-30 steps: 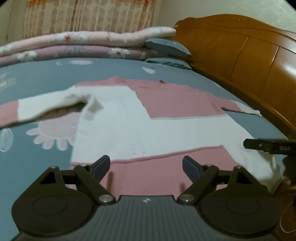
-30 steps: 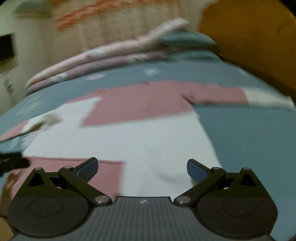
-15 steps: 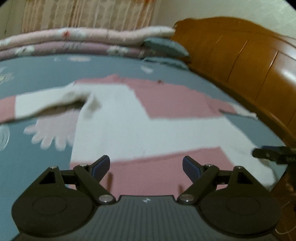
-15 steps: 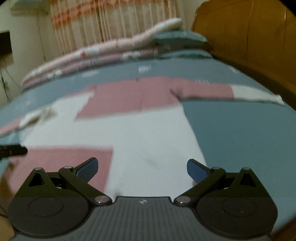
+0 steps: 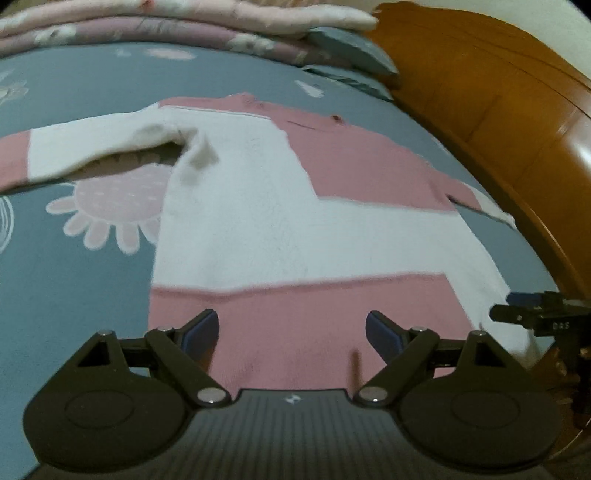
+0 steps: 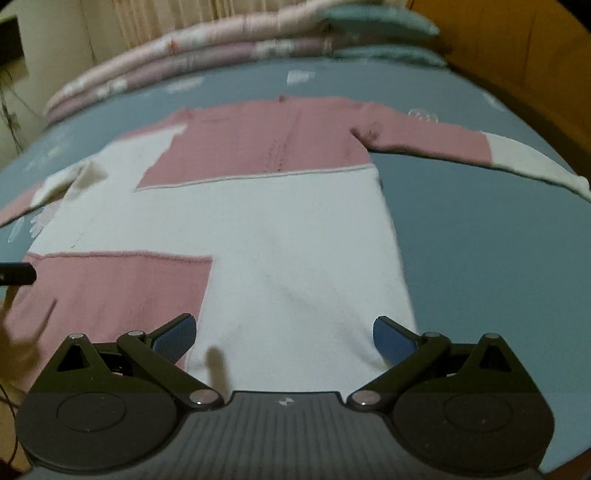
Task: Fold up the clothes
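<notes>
Tongs of the left gripper (image 5: 291,330) stood spread wide, nothing between them, above the pink hem panel of the sweater (image 5: 295,221). Tongs of the right gripper (image 6: 284,336) were likewise spread and empty, over the white hem corner. Each gripper's tip showed at the edge of the other's view. The sweater lay flat, sleeves out to both sides, on a grey-blue bedsheet (image 6: 480,240) printed with pale flowers. Folded quilts (image 6: 184,55) and pillows (image 6: 376,22) lay at the far side, beside a wooden headboard (image 5: 498,110). Marking on the gripper tip was unreadable.
</notes>
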`<control>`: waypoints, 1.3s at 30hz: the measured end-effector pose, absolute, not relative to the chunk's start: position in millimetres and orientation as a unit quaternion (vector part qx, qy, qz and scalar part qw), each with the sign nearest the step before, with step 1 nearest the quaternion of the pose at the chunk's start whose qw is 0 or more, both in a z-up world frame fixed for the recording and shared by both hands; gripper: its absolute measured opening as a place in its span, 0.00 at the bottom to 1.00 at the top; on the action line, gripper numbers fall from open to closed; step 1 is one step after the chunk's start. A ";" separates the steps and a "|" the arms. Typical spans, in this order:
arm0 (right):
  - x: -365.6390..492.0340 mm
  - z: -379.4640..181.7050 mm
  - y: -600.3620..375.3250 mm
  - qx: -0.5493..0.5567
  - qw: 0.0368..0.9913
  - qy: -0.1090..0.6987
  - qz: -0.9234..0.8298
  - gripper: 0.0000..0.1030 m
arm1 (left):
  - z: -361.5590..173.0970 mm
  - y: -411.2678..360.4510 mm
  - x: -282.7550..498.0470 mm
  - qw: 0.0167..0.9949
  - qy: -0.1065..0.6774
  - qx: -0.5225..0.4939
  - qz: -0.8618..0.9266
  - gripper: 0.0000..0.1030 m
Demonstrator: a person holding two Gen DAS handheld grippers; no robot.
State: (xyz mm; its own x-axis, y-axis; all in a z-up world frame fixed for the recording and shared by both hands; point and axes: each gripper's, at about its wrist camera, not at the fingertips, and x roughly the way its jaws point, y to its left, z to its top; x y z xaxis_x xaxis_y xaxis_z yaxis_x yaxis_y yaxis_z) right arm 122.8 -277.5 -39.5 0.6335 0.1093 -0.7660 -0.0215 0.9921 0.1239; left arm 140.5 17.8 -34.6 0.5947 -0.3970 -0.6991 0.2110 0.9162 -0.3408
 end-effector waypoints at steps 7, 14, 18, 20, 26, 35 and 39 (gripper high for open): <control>214.0 25.4 -297.0 0.088 0.936 0.327 0.098 1.00 | -22.0 2.4 193.8 0.885 0.421 -0.125 -0.156 0.85; 317.6 -29.4 -315.7 0.122 0.919 0.358 0.114 1.00 | -39.5 -9.3 205.2 0.877 0.453 -0.104 -0.124 0.86; 335.5 -65.6 -322.8 0.116 0.915 0.373 0.101 1.00 | -40.5 -10.7 205.1 0.877 0.456 -0.109 -0.108 0.87; 325.3 -68.0 -321.2 0.101 0.918 0.369 0.106 1.00 | -40.7 -10.8 205.1 0.876 0.457 -0.113 -0.101 0.87; 299.4 -61.3 -339.2 0.130 0.904 0.396 0.094 1.00 | -40.6 -13.3 208.4 0.875 0.461 -0.119 -0.086 0.90; 335.8 -64.6 -382.4 0.263 0.893 0.346 0.113 1.00 | -42.1 -25.9 212.2 0.878 0.466 -0.089 -0.068 0.92; 350.2 -74.8 -386.0 0.166 0.911 0.371 0.075 1.00 | -41.1 -25.5 211.2 0.877 0.466 -0.094 -0.064 0.92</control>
State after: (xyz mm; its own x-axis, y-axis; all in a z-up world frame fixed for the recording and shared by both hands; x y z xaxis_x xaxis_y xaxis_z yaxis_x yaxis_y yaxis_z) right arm 350.2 -386.0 -74.8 0.7135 0.2600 -0.6506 -0.0137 0.9336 0.3580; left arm 211.2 -25.5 -41.1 0.5568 -0.1999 -0.8062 0.0250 0.9742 -0.2243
